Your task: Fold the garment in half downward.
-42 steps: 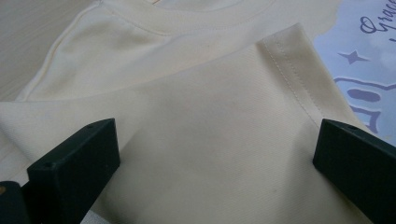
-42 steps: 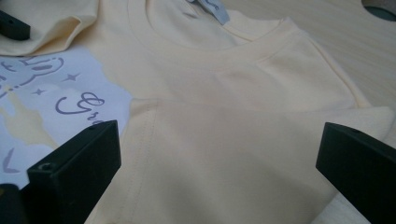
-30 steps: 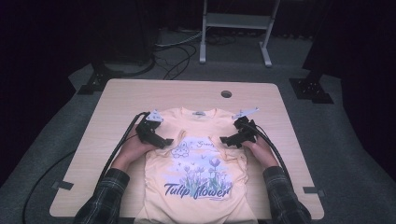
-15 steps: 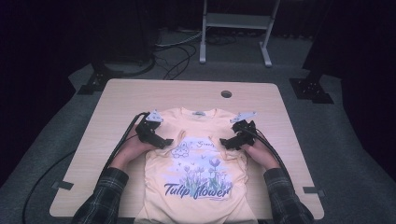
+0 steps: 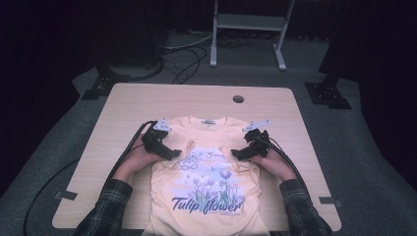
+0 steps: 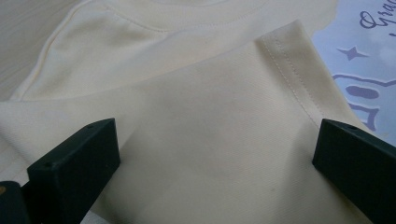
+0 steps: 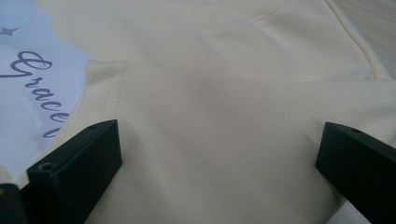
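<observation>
Now, with the yellow T-shirt [image 5: 211, 187] flat on the tabletop [image 5: 295, 128] and both sleeves folded inward, each wide-open, empty tool, left [image 5: 158, 142] and right [image 5: 252, 145], should press its sleeve smooth before lifting.

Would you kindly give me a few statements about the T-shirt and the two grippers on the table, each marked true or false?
1. The yellow T-shirt lies print side up on the wooden table. True.
2. Both sleeves are spread flat outward. False: each sleeve is folded in over the chest.
3. The left gripper has its jaws apart over the folded sleeve. True.
4. The right gripper is clamped shut on the collar. False: its jaws stand apart above the other sleeve.
5. The print reads "Rose garden". False: it reads "Tulip flower".
</observation>
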The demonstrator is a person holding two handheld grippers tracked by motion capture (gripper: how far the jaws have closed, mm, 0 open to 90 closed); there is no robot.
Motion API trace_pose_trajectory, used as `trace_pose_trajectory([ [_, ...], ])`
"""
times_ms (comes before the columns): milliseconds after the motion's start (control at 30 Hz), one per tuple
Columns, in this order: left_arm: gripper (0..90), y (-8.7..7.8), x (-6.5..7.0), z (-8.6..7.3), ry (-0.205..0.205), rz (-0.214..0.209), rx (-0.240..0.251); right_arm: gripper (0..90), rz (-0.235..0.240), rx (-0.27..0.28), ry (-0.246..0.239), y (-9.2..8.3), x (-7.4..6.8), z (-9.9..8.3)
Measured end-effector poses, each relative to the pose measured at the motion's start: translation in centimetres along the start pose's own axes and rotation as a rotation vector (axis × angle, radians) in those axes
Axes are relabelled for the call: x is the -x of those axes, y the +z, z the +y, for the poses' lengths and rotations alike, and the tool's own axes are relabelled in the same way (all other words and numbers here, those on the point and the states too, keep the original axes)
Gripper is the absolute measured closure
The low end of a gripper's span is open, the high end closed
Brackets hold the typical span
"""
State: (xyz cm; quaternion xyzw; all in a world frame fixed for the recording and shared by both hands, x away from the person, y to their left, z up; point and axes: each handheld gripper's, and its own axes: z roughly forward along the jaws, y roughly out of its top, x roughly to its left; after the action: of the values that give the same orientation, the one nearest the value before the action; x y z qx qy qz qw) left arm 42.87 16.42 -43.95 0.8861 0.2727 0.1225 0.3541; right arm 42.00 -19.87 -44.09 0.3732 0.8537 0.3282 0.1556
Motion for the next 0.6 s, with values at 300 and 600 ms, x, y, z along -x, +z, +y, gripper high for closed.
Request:
trace_pose_trajectory([
  [300,0.0,-0.2,0.7,0.1,0.001,-0.004,-0.027,0.0,0.004,-0.004,0.002,-0.7,-0.6,-0.7],
  [600,0.0,-0.6,1.5,-0.1,0.001,-0.003,-0.041,0.0,0.001,-0.009,0.002,-1.0,-1.1,-1.0],
])
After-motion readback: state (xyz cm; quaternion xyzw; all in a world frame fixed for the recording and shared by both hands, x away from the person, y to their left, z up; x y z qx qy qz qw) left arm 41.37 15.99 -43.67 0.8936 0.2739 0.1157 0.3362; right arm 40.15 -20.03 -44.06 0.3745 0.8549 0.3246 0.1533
